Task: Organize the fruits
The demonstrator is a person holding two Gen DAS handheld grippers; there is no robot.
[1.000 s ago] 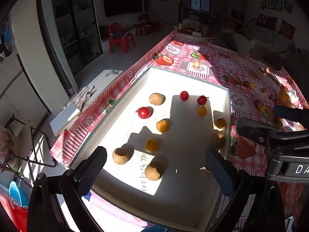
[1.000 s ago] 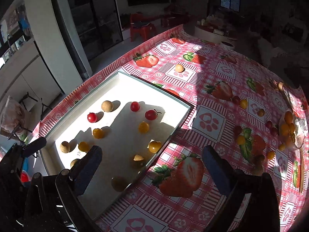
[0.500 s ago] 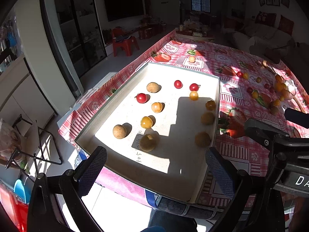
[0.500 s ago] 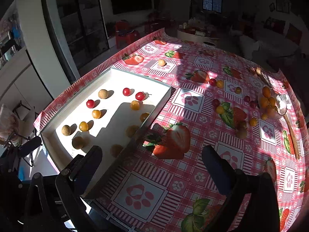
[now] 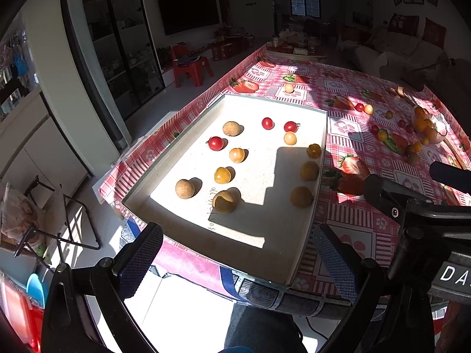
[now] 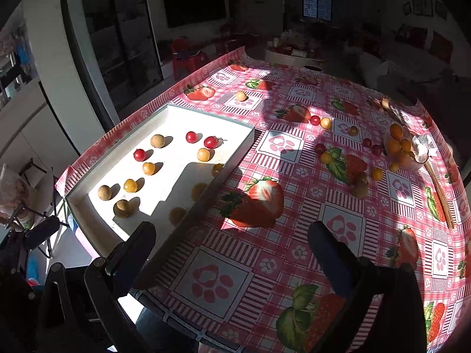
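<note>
A white tray (image 5: 319, 158) (image 6: 235, 158) on the strawberry tablecloth holds several small fruits: red cherry tomatoes (image 5: 216, 143), yellow-orange ones (image 5: 222, 175) and tan longans (image 5: 185, 188). More loose fruits (image 6: 325, 157) lie on the cloth to the right, and a bag of orange fruits (image 6: 400, 147) sits at the far right. My left gripper (image 5: 237, 260) is open and empty, back over the tray's near edge. My right gripper (image 6: 231, 248) is open and empty above the cloth's near edge, right of the tray.
A single yellow fruit (image 6: 240, 96) lies on the cloth beyond the tray. A wooden stick (image 6: 438, 188) lies along the right edge. A red plastic chair (image 5: 191, 66) stands on the floor to the left. The table's near edge (image 6: 176, 314) is just below the grippers.
Both grippers have pulled back and up from the tray, so the table's near edge and the floor now show. Both stayed open and empty.
</note>
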